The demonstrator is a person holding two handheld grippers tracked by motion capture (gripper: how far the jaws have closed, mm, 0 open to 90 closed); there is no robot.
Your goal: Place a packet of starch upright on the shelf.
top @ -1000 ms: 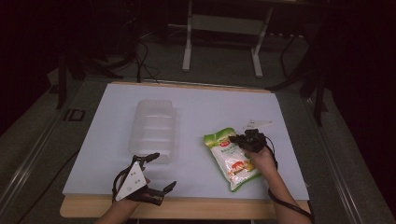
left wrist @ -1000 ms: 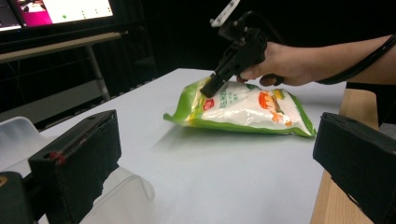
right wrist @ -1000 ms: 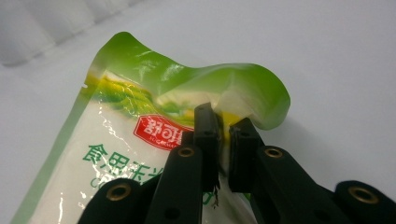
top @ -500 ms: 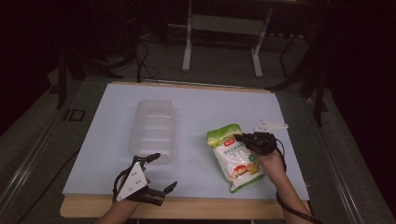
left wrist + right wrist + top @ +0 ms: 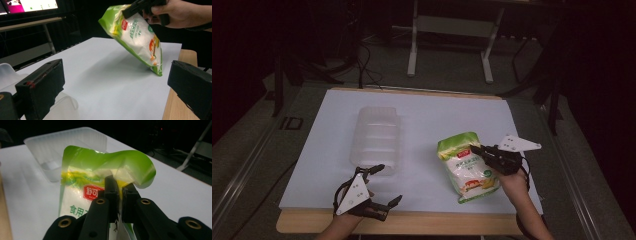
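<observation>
Your right hand-held gripper (image 5: 479, 151) is clamped on the top edge of the green bag (image 5: 466, 165), tilted with its bottom corner near the table (image 5: 432, 115). Your left hand-held gripper (image 5: 382, 185) sits wide open, holding nothing, with the plastic tray (image 5: 376, 135) just beyond it.

A clear plastic tray (image 5: 377, 141) lies on the white sheet (image 5: 437, 115) that covers the wooden table (image 5: 402, 223). Behind the table stands a grey metal frame (image 5: 452, 30), with dark cables (image 5: 362, 60) on the floor.
</observation>
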